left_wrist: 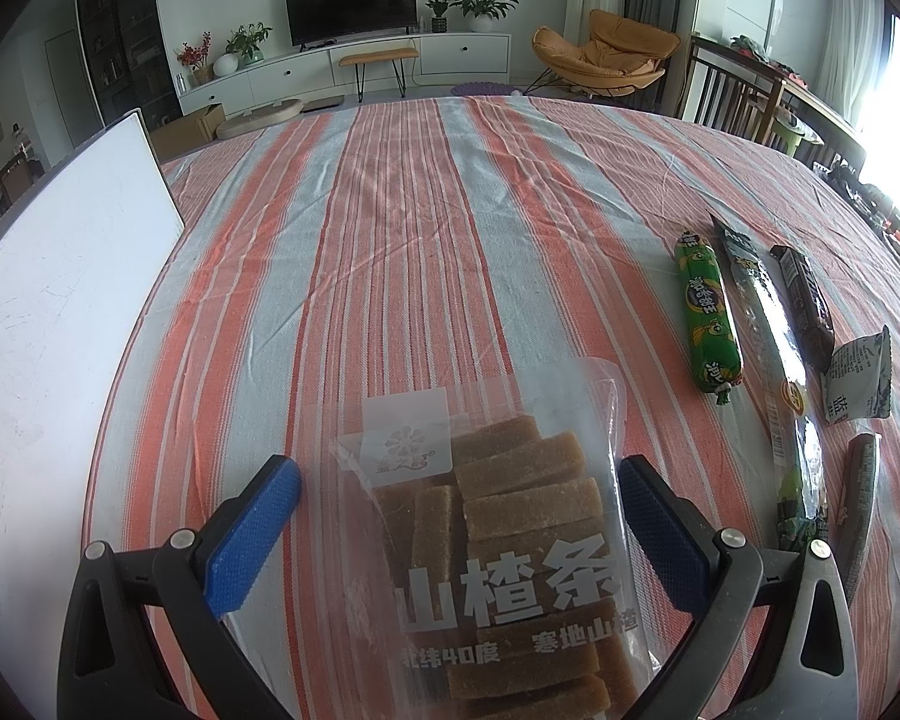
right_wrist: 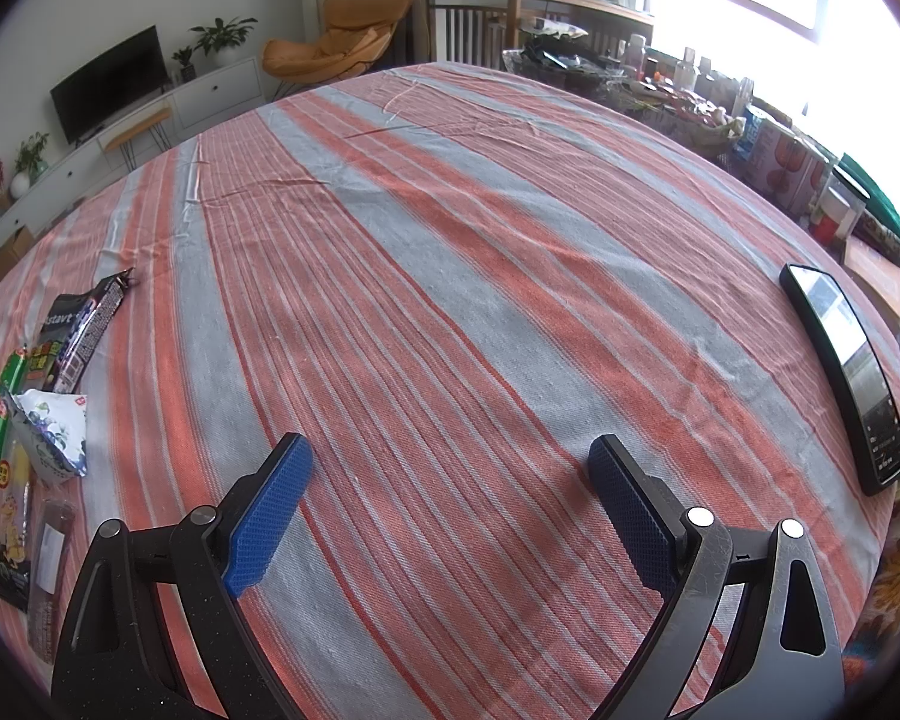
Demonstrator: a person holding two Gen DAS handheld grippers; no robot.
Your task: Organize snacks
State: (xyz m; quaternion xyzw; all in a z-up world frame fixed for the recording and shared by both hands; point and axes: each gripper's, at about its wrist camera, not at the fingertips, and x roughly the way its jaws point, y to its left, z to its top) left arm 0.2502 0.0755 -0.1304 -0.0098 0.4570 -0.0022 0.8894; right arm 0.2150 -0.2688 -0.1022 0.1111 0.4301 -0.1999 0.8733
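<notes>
Left gripper [left_wrist: 459, 501] straddles hawthorn bag [left_wrist: 498, 540]; right gripper [right_wrist: 450, 480] sees phone [right_wrist: 846, 372].

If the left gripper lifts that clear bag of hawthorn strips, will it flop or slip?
The hawthorn strip bag is thin clear film, so its empty top will probably flop. The stacked strips inside look firm, likely giving the left gripper something solid. The glossy film may slip.

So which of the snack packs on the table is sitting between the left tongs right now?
The clear bag of brown hawthorn strips; it lies between the open left tongs, while the other snacks lie off to their right.
</notes>
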